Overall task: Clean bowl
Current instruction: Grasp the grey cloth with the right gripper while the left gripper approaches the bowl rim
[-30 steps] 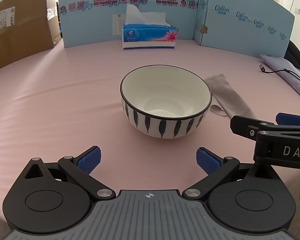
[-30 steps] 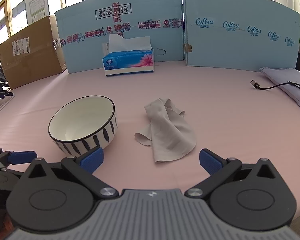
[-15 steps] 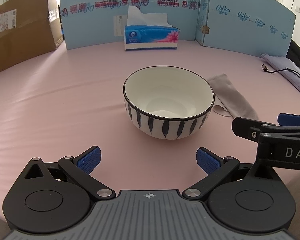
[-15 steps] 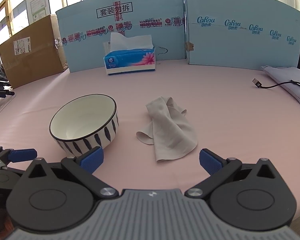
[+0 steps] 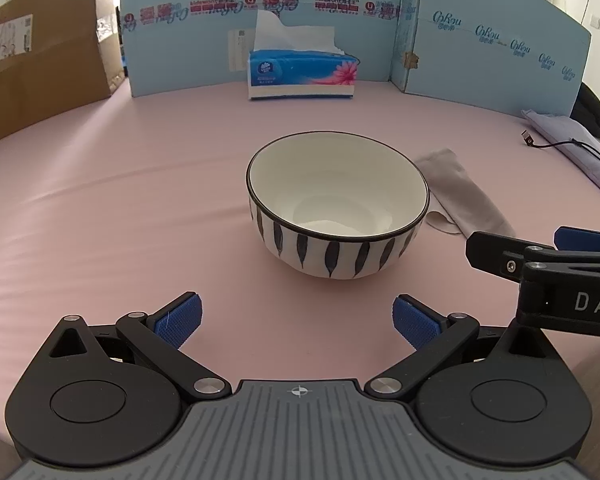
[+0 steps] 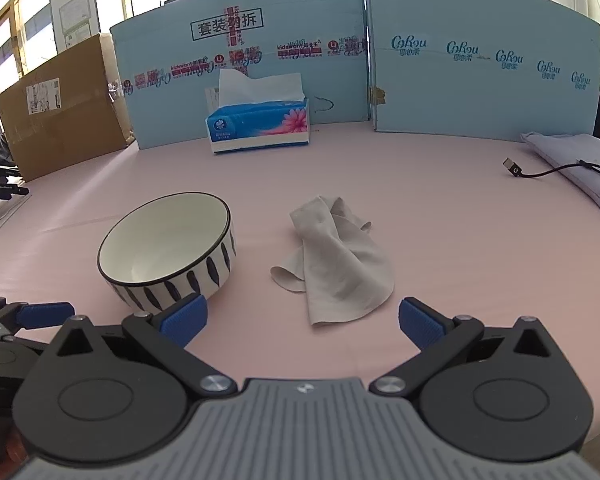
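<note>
free: bare pink table (image 5: 120, 216) L of bowl (image 5: 337, 204) | blocked: cloth (image 6: 340, 258) just R

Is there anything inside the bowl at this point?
The bowl looks empty: white inner wall and bottom, no food or cloth. The near inner wall is hidden by the rim. The cloth lies beside it.

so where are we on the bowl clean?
Nothing looks done yet. The bowl sits upright on the table, untouched, and the cloth lies crumpled beside it. Left gripper faces the bowl and right gripper faces the cloth, both open and empty. Left to do: grab the cloth, steady the bowl, wipe.
</note>
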A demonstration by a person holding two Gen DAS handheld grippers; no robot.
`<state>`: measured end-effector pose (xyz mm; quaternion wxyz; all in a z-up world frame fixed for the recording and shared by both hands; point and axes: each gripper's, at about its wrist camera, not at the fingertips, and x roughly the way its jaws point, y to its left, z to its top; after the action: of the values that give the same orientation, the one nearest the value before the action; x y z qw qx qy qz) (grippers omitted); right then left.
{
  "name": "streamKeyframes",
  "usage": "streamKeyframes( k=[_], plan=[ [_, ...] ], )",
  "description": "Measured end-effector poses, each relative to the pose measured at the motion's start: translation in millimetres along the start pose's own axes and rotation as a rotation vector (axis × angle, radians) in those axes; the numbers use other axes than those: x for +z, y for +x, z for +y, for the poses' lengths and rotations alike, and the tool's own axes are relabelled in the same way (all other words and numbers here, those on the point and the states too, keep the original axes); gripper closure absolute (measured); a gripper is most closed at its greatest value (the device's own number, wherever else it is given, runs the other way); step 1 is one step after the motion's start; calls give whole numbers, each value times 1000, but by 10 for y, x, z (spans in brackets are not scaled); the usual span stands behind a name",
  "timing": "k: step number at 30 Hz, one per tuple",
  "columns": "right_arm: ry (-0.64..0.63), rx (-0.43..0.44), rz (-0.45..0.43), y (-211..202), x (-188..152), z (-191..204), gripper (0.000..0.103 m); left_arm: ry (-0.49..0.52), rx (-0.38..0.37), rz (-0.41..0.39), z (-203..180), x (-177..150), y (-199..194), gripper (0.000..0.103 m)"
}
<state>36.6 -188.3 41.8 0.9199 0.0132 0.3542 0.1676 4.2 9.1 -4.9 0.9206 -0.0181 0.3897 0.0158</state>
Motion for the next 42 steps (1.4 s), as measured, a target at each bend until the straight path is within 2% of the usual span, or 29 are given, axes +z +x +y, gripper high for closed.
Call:
streamKeyframes(
  k=[18, 20, 23, 25, 27, 29, 30, 34, 37, 39, 40, 42],
  plan=[
    [17, -35, -99, -11, 94, -193, 0, -16, -41, -66, 148, 91, -94, 2],
    [25, -36, -113, 3, 127, -249, 0, -22, -53, -71, 187, 109, -101, 4],
    [29, -33, -124, 27, 152, -286, 0, -27, -76, -72, 235, 130, -102, 13],
    [26, -29, -126, 69, 167, -301, 3, -23, -110, -59, 260, 145, -97, 25],
    [23, -21, -116, 115, 175, -304, 15, -25, -152, -52, 283, 155, -99, 32],
    [25, 0, -95, 192, 181, -307, 22, -23, -171, -53, 291, 158, -104, 35],
    [27, 8, -87, 228, 184, -307, 26, -17, -177, -54, 285, 155, -118, 40],
    [22, 18, -73, 334, 196, -300, 34, 16, -213, -65, 270, 154, -172, 41],
    [17, 13, -66, 437, 233, -306, 36, 5, -224, -65, 296, 200, -136, 40],
    [21, 11, -62, 515, 264, -320, 39, -9, -269, -60, 327, 242, -122, 41],
    [22, 9, -60, 543, 276, -327, 40, -14, -286, -63, 339, 264, -126, 45],
    [26, 6, -51, 627, 302, -349, 42, -16, -290, -76, 352, 296, -162, 45]
  ],
)
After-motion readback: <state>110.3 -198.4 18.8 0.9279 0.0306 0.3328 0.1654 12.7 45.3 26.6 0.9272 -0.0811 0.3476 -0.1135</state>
